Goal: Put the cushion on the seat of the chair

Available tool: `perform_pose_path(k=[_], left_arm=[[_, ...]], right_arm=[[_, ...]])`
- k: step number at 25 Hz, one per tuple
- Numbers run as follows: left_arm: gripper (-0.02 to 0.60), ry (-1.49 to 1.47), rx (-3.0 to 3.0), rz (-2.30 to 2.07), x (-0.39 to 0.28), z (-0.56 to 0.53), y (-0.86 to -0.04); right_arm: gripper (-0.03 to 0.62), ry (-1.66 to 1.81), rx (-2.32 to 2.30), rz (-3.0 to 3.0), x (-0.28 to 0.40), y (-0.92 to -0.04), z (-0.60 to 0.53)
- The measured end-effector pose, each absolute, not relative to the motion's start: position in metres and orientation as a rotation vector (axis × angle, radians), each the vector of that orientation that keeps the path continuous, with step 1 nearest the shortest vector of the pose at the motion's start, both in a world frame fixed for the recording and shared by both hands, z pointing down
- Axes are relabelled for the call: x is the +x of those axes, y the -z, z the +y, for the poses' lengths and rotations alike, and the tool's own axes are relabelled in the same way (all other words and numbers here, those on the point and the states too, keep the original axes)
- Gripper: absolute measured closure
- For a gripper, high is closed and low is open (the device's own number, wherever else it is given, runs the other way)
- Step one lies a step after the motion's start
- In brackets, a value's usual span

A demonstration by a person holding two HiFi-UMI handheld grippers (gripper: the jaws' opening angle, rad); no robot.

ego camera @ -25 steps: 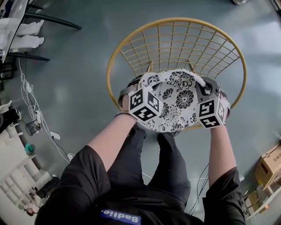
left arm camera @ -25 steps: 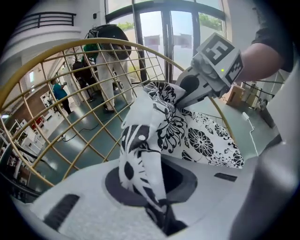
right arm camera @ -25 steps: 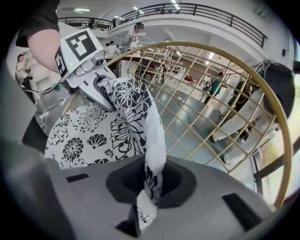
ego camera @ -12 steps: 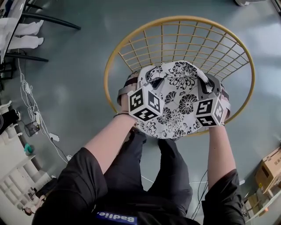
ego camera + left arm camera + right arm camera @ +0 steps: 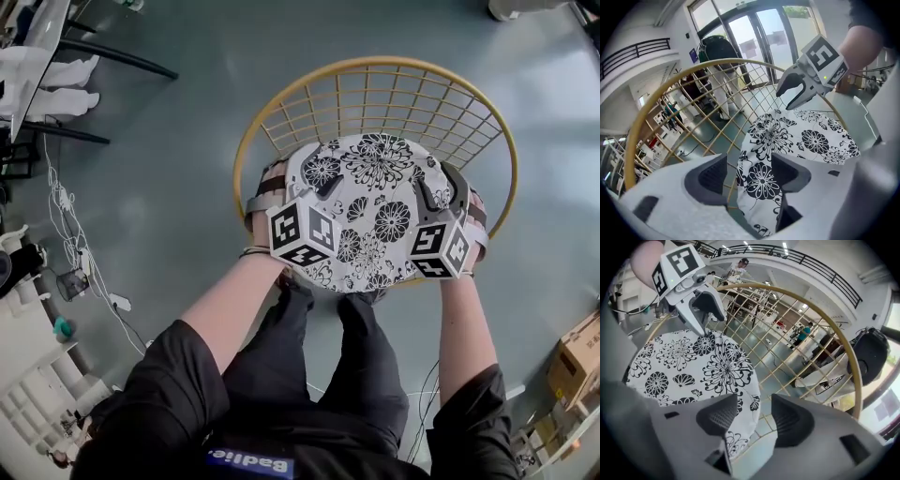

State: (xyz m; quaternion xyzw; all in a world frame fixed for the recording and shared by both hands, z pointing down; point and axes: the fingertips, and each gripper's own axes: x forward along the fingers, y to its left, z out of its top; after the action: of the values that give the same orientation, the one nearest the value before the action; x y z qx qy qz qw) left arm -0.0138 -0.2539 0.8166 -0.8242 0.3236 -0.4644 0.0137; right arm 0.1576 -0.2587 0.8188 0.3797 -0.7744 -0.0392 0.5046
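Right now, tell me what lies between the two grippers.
The floral cushion, flat on the chair seat, in the head view. The left gripper and right gripper are opening their jaws, its edge unpinched between each pair.

**Fig.: bkgd items only.** Head view: grey-green floor (image 5: 169, 141). White cable (image 5: 58, 202) trails along it at left, w/ a small dark box (image 5: 71, 278) beside the cable & a teal object (image 5: 61, 328) nearby. Cardboard box (image 5: 574, 361) at lower right. White shelf unit (image 5: 42, 403) at lower left. 2 black bars (image 5: 112, 54) at upper left. Left gripper view: glass doors (image 5: 754, 42), balcony railing (image 5: 633, 50). Right gripper view: 2nd railing (image 5: 797, 253), black office chair (image 5: 869, 355), distant person in teal top (image 5: 804, 332).
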Motion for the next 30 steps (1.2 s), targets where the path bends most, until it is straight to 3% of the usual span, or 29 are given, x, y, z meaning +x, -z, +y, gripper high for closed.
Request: perform_pose_path(k=[12,28,30], left_arm=[[0.299,1.375,-2.699,1.012,0.003,-0.184,-0.695],[0.302,1.254,-2.932,0.976,-0.026,-0.056,-0.525],[0.329,1.181,-2.981,0.981,-0.026,-0.053,-0.501]], right_arm=[[0.390,-0.006,0.905,-1.883,0.161,-0.699,-0.176],[0.390,-0.006,0.768,-2.098,0.077,-0.514,-0.069],[0.391,-0.031,0.777,-2.160,0.063,-0.490,-0.063]])
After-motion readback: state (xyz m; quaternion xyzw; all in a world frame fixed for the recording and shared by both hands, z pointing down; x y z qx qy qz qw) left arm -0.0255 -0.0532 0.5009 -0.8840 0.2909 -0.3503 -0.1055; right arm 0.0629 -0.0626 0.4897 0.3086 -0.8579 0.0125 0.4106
